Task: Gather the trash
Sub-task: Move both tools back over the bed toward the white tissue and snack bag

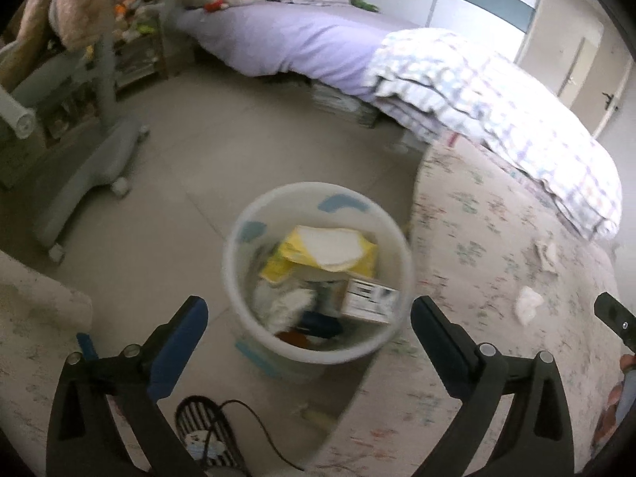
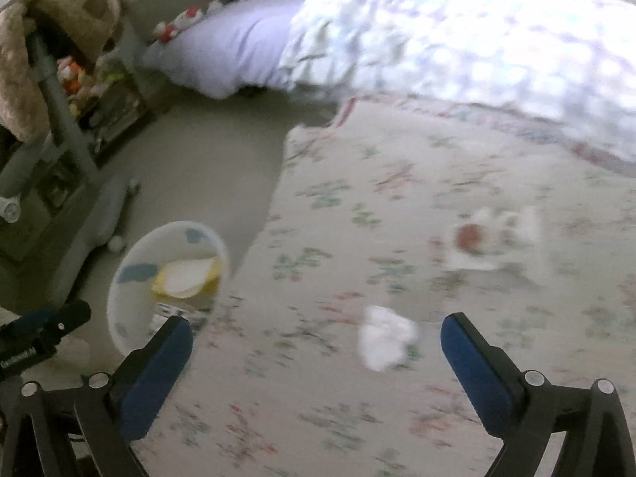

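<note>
A white bin (image 1: 254, 310) with blue marks stands on the floor beside the flowered bed; it holds a yellow packet (image 1: 318, 254), a small box and other trash. My left gripper (image 1: 308, 312) is open and empty just above the bin's near rim. The bin also shows in the right wrist view (image 2: 127, 306). My right gripper (image 2: 316, 330) is open over the bed, with a crumpled white tissue (image 2: 383, 342) lying between its fingers. A second scrap with a red spot (image 2: 485, 242) lies farther on. Both scraps show in the left wrist view, near (image 1: 526, 304) and far (image 1: 546, 256).
A flowered bedspread (image 2: 397, 198) covers the near bed, with a checked quilt (image 2: 477, 31) behind. A grey wheeled stand (image 1: 91, 167) and cluttered shelves are at left. A black cable and striped object (image 1: 206, 425) lie below my left gripper.
</note>
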Tool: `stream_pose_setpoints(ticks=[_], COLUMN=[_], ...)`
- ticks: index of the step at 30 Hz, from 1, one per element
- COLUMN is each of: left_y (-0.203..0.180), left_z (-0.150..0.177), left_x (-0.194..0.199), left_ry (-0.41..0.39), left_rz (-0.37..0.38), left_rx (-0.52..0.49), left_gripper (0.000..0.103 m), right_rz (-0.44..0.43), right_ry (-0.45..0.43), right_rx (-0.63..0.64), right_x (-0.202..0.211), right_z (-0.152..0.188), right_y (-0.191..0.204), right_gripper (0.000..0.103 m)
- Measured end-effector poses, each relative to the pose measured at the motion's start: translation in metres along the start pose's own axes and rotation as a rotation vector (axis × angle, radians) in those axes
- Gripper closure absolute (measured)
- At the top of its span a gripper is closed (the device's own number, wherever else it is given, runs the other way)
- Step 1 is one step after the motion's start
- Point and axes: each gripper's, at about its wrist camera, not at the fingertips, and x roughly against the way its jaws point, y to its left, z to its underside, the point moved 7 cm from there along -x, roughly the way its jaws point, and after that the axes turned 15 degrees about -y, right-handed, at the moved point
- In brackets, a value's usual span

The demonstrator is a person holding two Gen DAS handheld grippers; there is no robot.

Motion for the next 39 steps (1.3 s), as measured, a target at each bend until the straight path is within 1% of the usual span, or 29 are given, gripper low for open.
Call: stream_pose_setpoints(ticks=[4, 8, 10, 14, 16, 20, 24, 26, 29, 32, 35, 39], left_y=[-0.037, -0.069, -0.082, -0.111, -0.124, -0.155, -0.177, -0.186, -0.194, -0.201, -0.209, -0.221], left_z=[0.006, 0.013, 0.015, 0.022, 0.030, 0.048, 0.058, 0.059, 0.060, 0.062, 0.065, 0.068], left_x=[0.005, 0.007, 0.008, 0.010, 0.008, 0.006, 0.007, 0.008, 0.006, -0.001, -0.009, -0.022], left_ry=[-0.008, -0.017, -0.027, -0.045, -0.037, -0.005, -0.017, -0.023, -0.020, 0.008, 0.030, 0.045], left_rz=[0.035, 0.058, 0.069, 0.093, 0.102, 0.153, 0.153, 0.169, 0.171, 0.201, 0.231, 0.247], left_rx=[-0.083, -0.139, -0.153, -0.182, -0.199, -0.245, -0.311, -0.317, -0.314, -0.289, -0.273, -0.265], left_gripper=[0.000, 0.000, 0.000, 0.000, 0.000, 0.000, 0.000, 0.000, 0.000, 0.000, 0.001, 0.009], right_rz=[0.052, 0.078, 0.090, 0.114, 0.127, 0.131, 0.114, 0.110, 0.112, 0.133, 0.141, 0.171], right_ry=[-0.025, -0.027, -0.012, 0.004, 0.011, 0.005, 0.011, 0.032, 0.052, 0.060, 0.073, 0.075], right_rx=[-0.047, -0.101, -0.116, -0.097, -0.091, -0.094, -0.096, -0.093, -0.066, -0.023, -0.024, -0.036], right_x=[0.019, 0.025, 0.025, 0.028, 0.029, 0.036, 0.039, 0.037, 0.033, 0.032, 0.030, 0.026], right_z=[0.006, 0.014, 0.017, 0.022, 0.024, 0.028, 0.032, 0.035, 0.038, 0.038, 0.039, 0.038], right_y=[-0.039, -0.067, -0.080, -0.101, -0.112, -0.126, -0.134, -0.136, -0.136, -0.138, -0.143, -0.156], right_gripper=[0.001, 0.001, 0.001, 0.001, 0.001, 0.001, 0.001, 0.001, 0.001, 0.001, 0.001, 0.001])
